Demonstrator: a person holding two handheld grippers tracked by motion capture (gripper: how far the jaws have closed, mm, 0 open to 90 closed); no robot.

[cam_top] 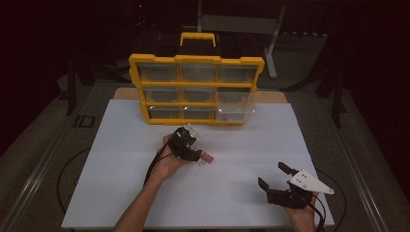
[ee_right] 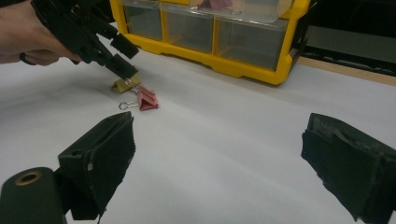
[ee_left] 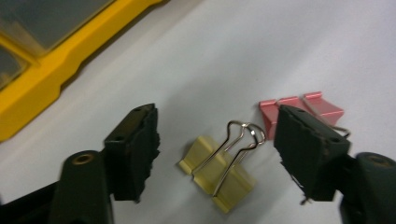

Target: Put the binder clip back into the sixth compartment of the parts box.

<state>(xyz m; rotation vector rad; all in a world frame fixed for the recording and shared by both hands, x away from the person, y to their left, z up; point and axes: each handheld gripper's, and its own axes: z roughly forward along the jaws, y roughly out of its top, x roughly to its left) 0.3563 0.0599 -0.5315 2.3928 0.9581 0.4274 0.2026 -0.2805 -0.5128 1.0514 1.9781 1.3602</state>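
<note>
Yellow binder clip (ee_left: 218,173) flat on the white surface (cam_top: 241,145), near its middle and a little toward the far edge, wire handles folded over the body and pointing away. Sits between the two pads of the left gripper (ee_left: 217,154), with bare surface visible on both sides, so not yet pinched; jaws half spread. In the high view hidden under the left gripper (cam_top: 189,145), nothing of its yellow to be made out there. From the right gripper view, seen as a small yellowish scrap (ee_right: 123,84) under the black jaw tips of the left gripper (ee_right: 122,70), shape hard to read. Just beside it, a pink binder clip (ee_left: 322,106), partly covered by one jaw in the left gripper view, one wire loop cut off behind that jaw; clearer in the right gripper view (ee_right: 148,100), with a handle lying out flat toward the near side. Further out, the right gripper (cam_top: 276,179) low over the near right corner of the surface, jaws wide, nothing between them. At the far edge, a yellow drawer organizer (cam_top: 196,89) standing upright, its lower right drawer pulled forward, something reddish inside, too dim to identify.
</note>
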